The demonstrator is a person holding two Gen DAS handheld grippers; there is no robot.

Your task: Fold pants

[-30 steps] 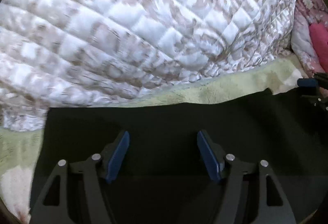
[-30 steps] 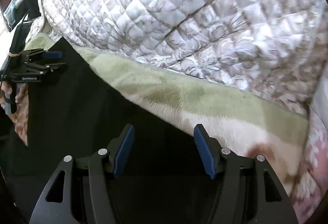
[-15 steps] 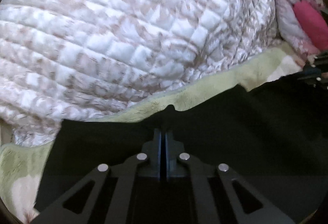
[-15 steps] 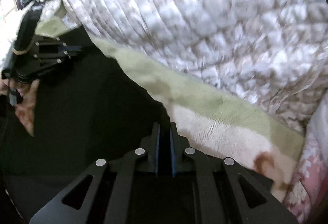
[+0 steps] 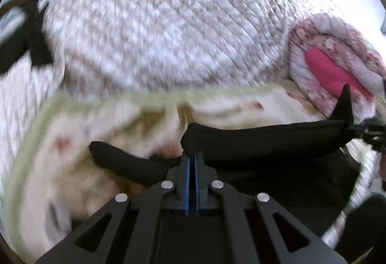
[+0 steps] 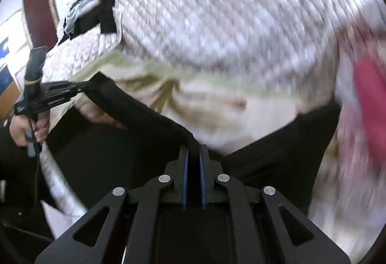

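The soft black pants [image 5: 265, 141] hang stretched between my two grippers above the fleecy cream-and-green blanket [image 5: 72, 143] on the bed. My left gripper [image 5: 192, 162] and right gripper [image 6: 193, 160] both pinch the pants' edge, fingers [image 6: 184, 174] nearly together. Only the right view shows my left hand [image 6: 26, 126].

Both grippers, open 1 s ago, are now clamped on pants [image 5: 265, 141] edge: left gripper [image 5: 192, 162], right gripper [image 6: 193, 155]. Fabric, prev. flat on blanket [image 5: 72, 143], is lifted and stretched btwn them.
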